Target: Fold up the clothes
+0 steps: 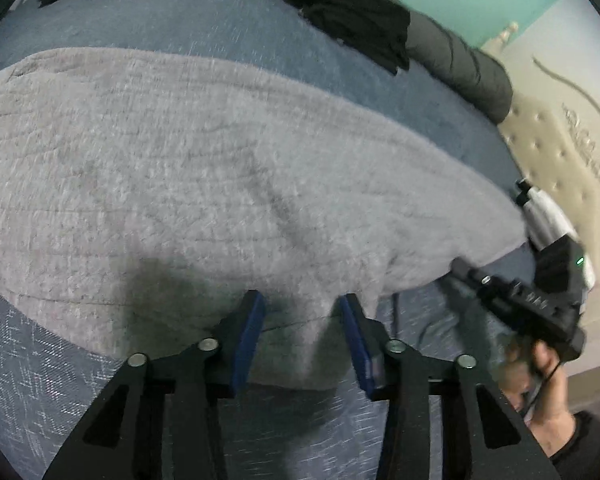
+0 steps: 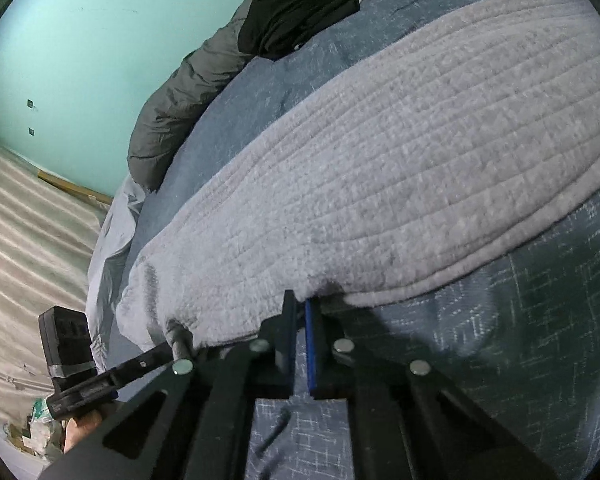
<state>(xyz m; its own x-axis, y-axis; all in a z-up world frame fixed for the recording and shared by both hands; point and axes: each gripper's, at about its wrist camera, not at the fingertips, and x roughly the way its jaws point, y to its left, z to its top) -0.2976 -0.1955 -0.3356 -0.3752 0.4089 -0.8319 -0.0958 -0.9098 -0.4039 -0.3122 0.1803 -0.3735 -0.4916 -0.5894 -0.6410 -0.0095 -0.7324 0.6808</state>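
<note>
Left gripper (image 1: 302, 304): seen nearest in the left wrist view; black fingers with blue pads (image 1: 248, 340); jaws held wide apart, astride the near hem of the grey garment, whose cloth lies between and under the fingers without being pinched.

Right gripper (image 2: 300, 304): seen nearest in the right wrist view; jaws drawn narrow, only a thin slit left between the blue pads; tips are placed at the near edge of the garment, and whether cloth is caught in the slit cannot be told.

Right gripper, outside view: also seen at the right edge of the left wrist view, carried in a hand (image 1: 548, 384) and blurred.

Left gripper, outside view: a black device is seen at the lower left of the right wrist view, its fingers closed on a rolled grey corner of the garment.

Grey garment (image 1: 204, 168): a quilted, fleecy grey piece with stitched ribs, spread flat across the bed just beyond both grippers; a bound hem is shown along its right side in the right wrist view.

Bedsheet (image 1: 52, 380): blue-grey with a pale crosshatch print; the garment is laid on it, and bare sheet is seen in front of and beyond the garment.

Black clothing (image 2: 300, 4): a crumpled dark heap at the far side of the bed, well apart from the grey garment.

Dark duvet (image 2: 172, 112): a grey padded roll along the far edge of the bed, touching the black clothing.

Wall (image 2: 80, 40): turquoise, farthest.
</note>
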